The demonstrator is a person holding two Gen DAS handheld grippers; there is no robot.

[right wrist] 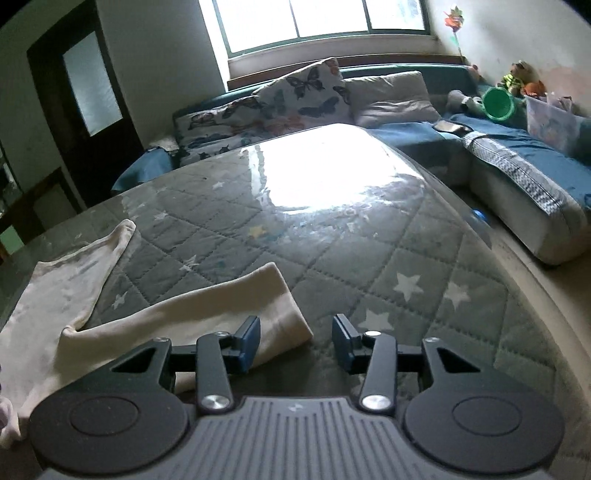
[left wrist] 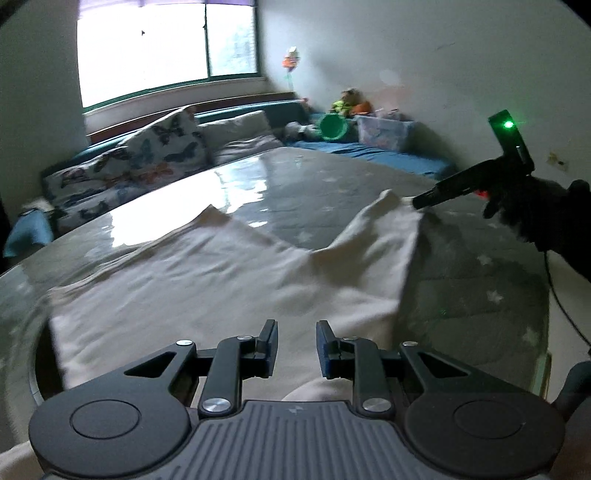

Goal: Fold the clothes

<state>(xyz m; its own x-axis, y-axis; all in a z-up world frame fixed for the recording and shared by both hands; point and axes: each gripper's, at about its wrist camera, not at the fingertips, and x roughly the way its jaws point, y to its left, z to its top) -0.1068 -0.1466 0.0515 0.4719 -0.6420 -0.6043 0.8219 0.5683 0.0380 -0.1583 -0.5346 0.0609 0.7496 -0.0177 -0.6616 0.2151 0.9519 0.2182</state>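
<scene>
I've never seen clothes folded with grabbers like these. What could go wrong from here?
The right gripper stands open with the garment strap's end lying loose between its fingers, so the strap may slide out of place. The table cover looks glossy, so the cloth could slip. The garment is still rumpled, so a fold might set creases.

Left wrist view: taken low over the cream garment, tilted down, faced toward the window; the right gripper is caught at far right.
Right wrist view: held close above the quilted tabletop, tilted down, faced toward the same window.
Shared: garment, tabletop, butterfly pillows, green bucket.
</scene>
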